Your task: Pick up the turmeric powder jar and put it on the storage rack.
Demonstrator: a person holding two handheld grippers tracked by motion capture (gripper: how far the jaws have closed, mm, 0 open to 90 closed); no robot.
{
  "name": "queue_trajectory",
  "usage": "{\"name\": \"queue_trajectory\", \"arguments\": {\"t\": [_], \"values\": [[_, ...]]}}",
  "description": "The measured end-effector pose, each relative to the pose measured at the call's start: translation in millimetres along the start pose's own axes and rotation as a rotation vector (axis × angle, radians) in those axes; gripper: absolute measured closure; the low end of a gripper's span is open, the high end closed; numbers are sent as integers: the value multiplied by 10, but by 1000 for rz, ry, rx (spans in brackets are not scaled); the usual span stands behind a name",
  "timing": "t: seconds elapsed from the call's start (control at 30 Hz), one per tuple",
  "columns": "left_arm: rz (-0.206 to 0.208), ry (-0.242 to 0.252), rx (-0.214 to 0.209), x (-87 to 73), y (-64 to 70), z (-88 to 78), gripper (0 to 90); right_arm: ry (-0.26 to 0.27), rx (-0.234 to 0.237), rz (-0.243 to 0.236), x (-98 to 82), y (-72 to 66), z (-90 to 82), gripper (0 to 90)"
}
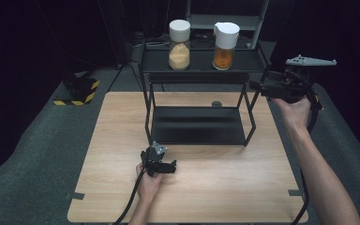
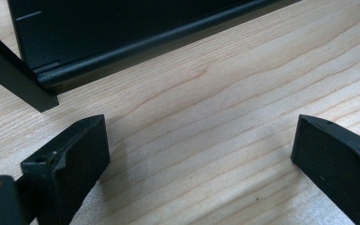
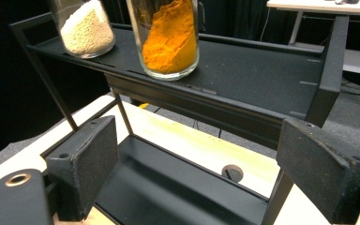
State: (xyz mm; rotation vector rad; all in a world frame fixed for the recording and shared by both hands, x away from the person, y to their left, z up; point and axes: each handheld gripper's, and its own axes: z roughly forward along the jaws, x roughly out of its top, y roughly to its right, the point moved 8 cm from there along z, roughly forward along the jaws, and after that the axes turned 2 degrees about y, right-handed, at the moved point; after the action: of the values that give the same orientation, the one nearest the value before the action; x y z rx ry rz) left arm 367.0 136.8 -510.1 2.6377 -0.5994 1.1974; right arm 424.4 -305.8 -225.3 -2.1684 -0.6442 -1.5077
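Two open grippers at a black rack (image 1: 201, 61) holding two jars.

The left gripper (image 1: 161, 165) rests low on the table (image 1: 225, 187) at 6 o'clock from the rack, jaws wide apart and empty. The right gripper (image 1: 262, 86) hovers at 3 o'clock of the top shelf, jaws spread, nothing between them. On the shelf the beige jar (image 1: 179, 44) stands at 9 o'clock from the orange jar (image 1: 224, 46), near but apart.
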Motion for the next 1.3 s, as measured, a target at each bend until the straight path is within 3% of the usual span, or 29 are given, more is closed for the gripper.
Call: {"name": "queue_trajectory", "arguments": {"t": [1.3], "values": [[0, 0, 0, 0, 0, 0, 44, -6, 41, 86, -590, 128, -32, 124]]}}
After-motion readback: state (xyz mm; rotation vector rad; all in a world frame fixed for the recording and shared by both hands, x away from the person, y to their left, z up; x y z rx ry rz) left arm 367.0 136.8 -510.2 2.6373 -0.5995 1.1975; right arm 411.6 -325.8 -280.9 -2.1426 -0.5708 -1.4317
